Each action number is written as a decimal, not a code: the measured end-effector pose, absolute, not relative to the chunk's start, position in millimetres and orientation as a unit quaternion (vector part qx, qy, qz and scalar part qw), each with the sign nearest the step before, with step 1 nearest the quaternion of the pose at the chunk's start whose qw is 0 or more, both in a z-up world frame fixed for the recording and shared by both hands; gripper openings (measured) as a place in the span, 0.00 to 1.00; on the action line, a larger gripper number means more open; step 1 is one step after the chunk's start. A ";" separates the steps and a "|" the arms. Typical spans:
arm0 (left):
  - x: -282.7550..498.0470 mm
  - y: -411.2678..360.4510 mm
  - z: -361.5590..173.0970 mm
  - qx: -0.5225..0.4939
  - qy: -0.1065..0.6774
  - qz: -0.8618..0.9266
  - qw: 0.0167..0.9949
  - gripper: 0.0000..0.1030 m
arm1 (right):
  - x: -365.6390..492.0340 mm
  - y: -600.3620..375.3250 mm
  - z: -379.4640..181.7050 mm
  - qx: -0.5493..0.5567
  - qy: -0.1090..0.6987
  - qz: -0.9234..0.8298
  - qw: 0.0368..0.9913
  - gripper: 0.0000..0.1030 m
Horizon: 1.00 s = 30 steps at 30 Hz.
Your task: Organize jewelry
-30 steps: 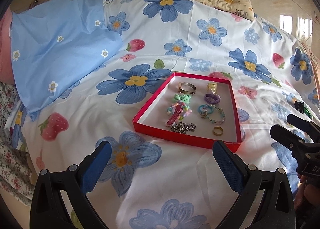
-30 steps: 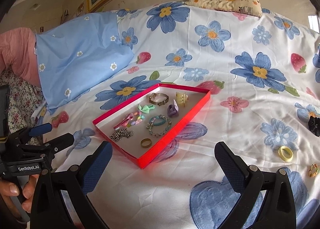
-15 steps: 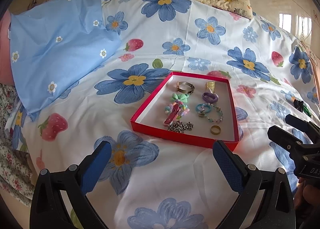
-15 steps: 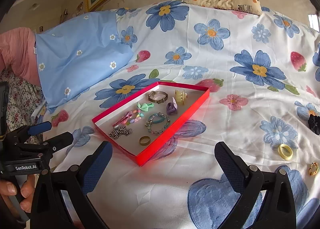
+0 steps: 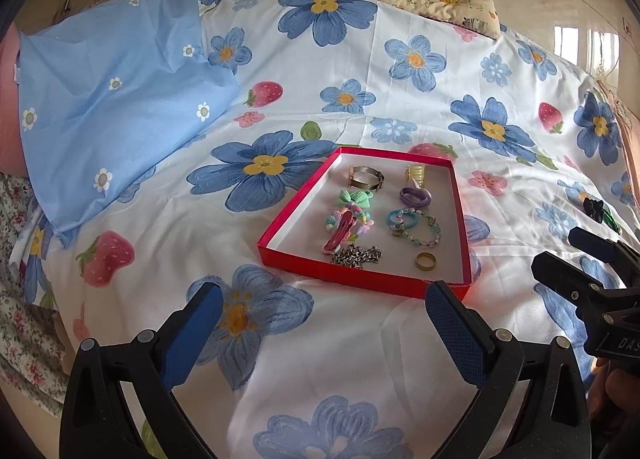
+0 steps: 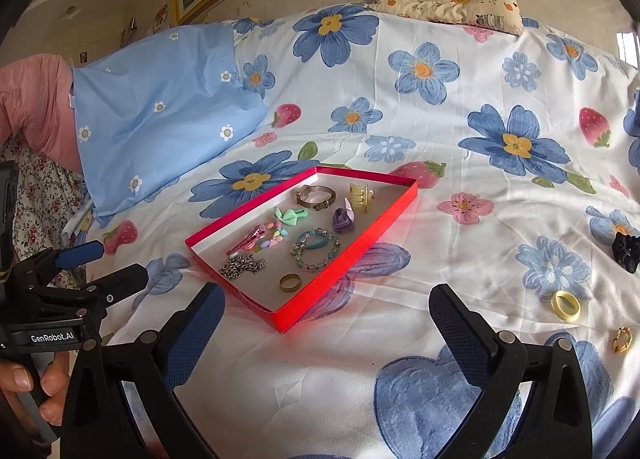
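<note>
At the far left we see a pale blue pillow (image 6: 160,127) lying on the bed (image 6: 440,131), whose sheet is white with big blue flowers and strawberries. Our left hand-held gripper (image 5: 320,323) hangs low over the sheet with its blue-padded fingers spread wide and nothing between them; in the right wrist view it shows at the left edge (image 6: 102,263), gripped by a hand (image 6: 36,387).

Near the middle of the bed sits the red tray (image 6: 352,255), shallow and white inside, and it carries most of the jewelry. Going left to right in the right wrist view we find a silver chain (image 6: 242,266) at the near left corner, a pink hair clip (image 6: 246,239) over pastel beads, a green bow (image 6: 291,215), a metal bangle (image 6: 316,197) toward the far end, a gold ring (image 6: 291,282) near the front rim, a beaded bracelet (image 6: 316,251) with a teal ring lying on it, a purple piece (image 6: 343,219), and a yellow claw clip (image 6: 359,195) by the far right wall.

Our right hand-held gripper (image 6: 328,323) is likewise released, fingers wide apart and empty, just in front of the tray's near corner.

Further right, loose on the sheet and well apart from the tray, lie a yellow ring (image 6: 566,305), a small gold piece (image 6: 621,339) and a black scrunchie (image 6: 627,251).
</note>
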State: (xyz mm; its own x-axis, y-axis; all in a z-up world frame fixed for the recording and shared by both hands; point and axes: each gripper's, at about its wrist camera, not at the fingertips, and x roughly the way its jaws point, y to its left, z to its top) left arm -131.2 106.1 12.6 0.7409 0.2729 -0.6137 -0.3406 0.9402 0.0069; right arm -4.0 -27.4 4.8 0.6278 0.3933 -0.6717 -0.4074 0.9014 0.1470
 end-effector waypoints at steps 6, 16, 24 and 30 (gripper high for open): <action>-131.2 106.1 12.6 -0.053 0.320 0.164 0.932 1.00 | -5.0 -27.4 5.5 -0.011 0.371 0.222 0.902 1.00; -132.5 104.5 13.5 -0.051 0.322 0.164 0.931 1.00 | -5.8 -28.0 6.7 -0.012 0.371 0.224 0.901 1.00; -132.4 104.5 13.2 -0.052 0.322 0.163 0.931 1.00 | -6.6 -27.8 8.2 -0.016 0.369 0.227 0.901 1.00; -132.4 103.8 13.7 -0.050 0.323 0.162 0.931 1.00 | -6.9 -28.1 8.9 -0.017 0.368 0.228 0.901 1.00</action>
